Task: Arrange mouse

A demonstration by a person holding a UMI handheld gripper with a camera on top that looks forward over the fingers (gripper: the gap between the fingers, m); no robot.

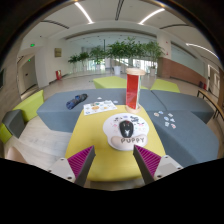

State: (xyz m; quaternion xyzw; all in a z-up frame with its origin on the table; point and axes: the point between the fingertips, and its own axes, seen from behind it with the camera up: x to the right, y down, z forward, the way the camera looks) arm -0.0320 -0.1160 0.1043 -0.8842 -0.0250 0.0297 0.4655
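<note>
A black computer mouse (126,128) lies on a round white mat (126,131) with "PUPPY" printed on it, on a yellow table surface (100,125). My gripper (112,160) is open and empty, its two pink-padded fingers (80,160) spread wide. The mouse and mat sit just ahead of the fingers, slightly toward the right one.
A tall red cup (133,88) stands beyond the mouse at the table's far side. Papers (99,107) and small items (165,120) lie on the grey surface around it; a dark object (76,101) lies far left. Potted plants (120,50) stand in the background.
</note>
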